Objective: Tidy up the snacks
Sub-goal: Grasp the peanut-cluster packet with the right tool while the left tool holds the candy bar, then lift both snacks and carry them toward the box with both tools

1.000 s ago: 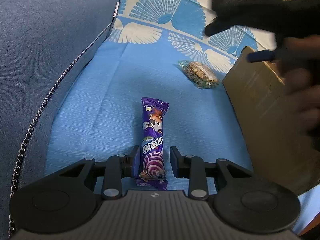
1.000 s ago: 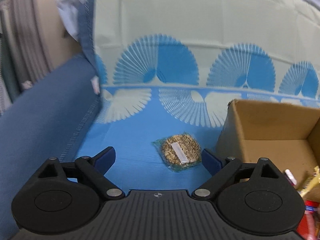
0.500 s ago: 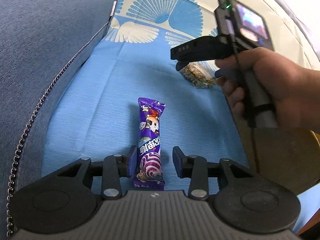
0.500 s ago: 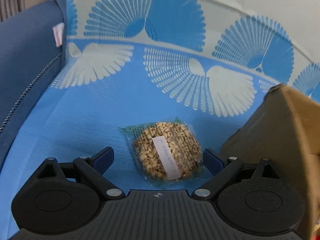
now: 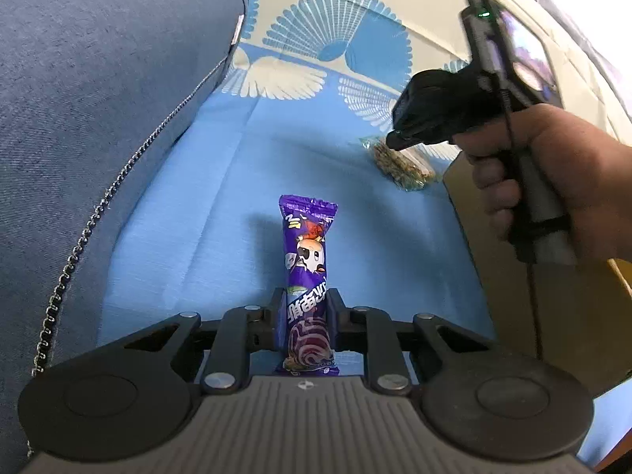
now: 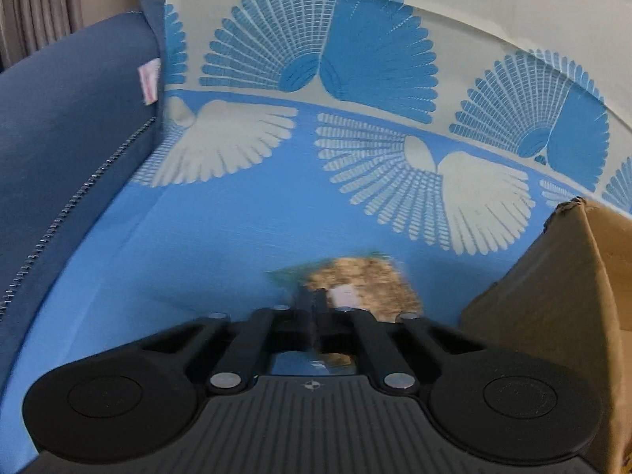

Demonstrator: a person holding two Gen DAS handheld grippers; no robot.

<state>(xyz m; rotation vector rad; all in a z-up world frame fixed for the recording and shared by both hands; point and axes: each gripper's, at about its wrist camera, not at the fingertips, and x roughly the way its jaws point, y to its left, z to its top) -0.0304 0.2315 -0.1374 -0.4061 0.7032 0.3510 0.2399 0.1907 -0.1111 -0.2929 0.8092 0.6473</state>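
Note:
My left gripper (image 5: 306, 308) is shut on the near end of a purple snack bar (image 5: 308, 252) that lies lengthwise on the blue cloth. A clear packet of nut brittle (image 5: 403, 164) lies farther right. In the right wrist view my right gripper (image 6: 314, 304) is shut on the left edge of that nut packet (image 6: 367, 280), which is blurred. The right gripper also shows in the left wrist view (image 5: 399, 138), held by a hand over the packet.
A cardboard box (image 6: 553, 300) stands right of the packet; its wall also shows in the left wrist view (image 5: 509, 276). A blue denim cushion (image 5: 91, 118) rises on the left. The patterned cloth (image 6: 316, 79) climbs up at the back.
The left jaws closed onto the purple bar. The right gripper came down to the nut packet and its jaws closed on the packet's left edge.

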